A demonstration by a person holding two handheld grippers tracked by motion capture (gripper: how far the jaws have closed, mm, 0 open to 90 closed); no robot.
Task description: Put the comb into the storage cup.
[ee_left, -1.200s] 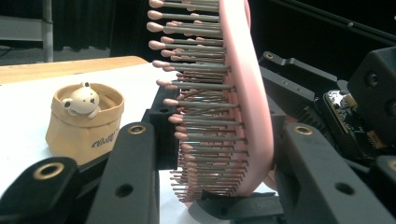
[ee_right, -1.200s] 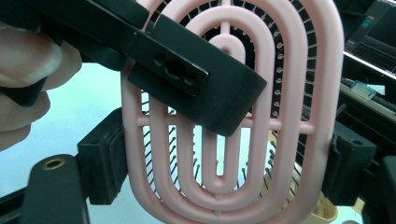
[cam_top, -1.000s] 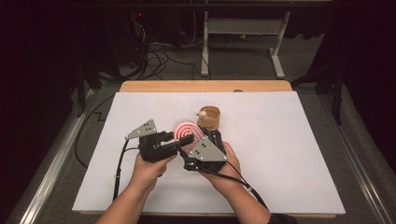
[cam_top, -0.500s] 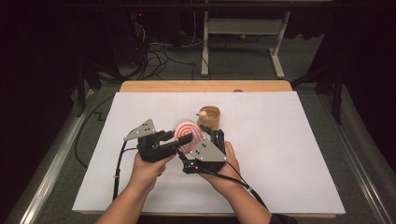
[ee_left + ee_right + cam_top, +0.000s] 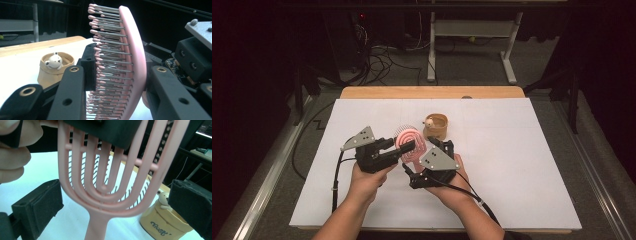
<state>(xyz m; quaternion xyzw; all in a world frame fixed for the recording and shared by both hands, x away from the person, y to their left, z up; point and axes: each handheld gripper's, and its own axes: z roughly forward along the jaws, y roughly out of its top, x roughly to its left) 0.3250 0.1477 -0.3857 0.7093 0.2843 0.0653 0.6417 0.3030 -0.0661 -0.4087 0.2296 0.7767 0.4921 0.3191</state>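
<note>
Pink vented plastic hairbrush point(image 5: 130, 62) clamped across head by left gripper point(image 5: 404, 148); right gripper point(image 5: 422, 157) just opened wide, pads clear of brush. Handover done; placing in tan bear cup point(image 5: 435, 126) likely remains.

- Pink hairbrush point(image 5: 130, 57), standing on edge, clamped between the left gripper's point(image 5: 112, 85) two black jaws: one pad presses the bristles, the other the smooth back.
- Tan cup point(image 5: 53, 70) with a small white bear figure point(image 5: 53, 61), farther off on the white table point(image 5: 15, 67).
- Right gripper point(image 5: 192, 57), just beside the brush's back.
</note>
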